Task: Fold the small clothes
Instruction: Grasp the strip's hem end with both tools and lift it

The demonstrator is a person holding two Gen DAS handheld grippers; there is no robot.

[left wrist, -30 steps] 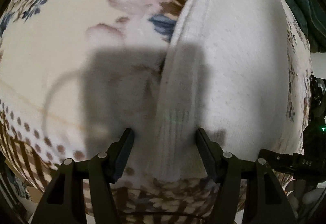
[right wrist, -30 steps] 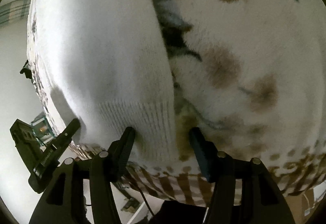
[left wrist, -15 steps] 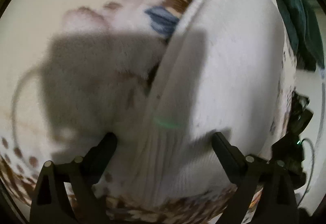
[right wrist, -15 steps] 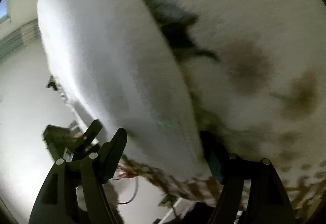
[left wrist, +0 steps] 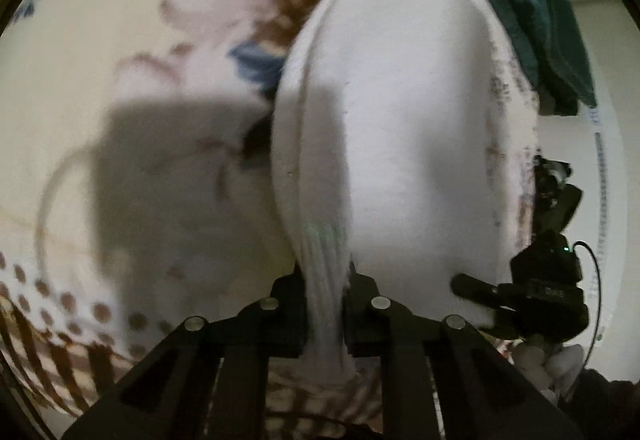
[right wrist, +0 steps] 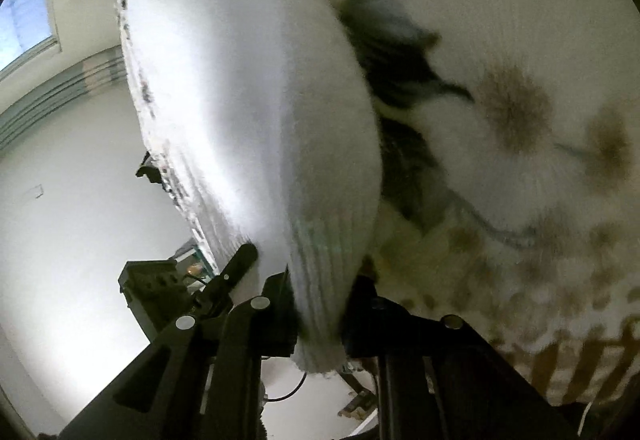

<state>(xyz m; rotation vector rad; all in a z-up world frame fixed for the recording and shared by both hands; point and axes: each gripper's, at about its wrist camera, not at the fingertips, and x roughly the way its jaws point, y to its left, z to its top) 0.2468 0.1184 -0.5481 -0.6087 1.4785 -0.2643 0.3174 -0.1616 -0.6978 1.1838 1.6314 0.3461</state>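
1. We see the garment [left wrist: 400, 128] lying on the blanket [left wrist: 120, 80].
2. Our left gripper [left wrist: 324, 280] clamps its near hem at the left corner.
3. Our right gripper [right wrist: 320, 288] clamps the hem at the right corner.
4. Dark cloth [left wrist: 540, 20] lies behind the garment, to the right.

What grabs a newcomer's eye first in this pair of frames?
The white knit garment fills the centre of both views, its ribbed hem pinched in both tools: the left tool and the right tool. Under it lies a floral blanket, with dark green cloth beyond, upper right in the left view.
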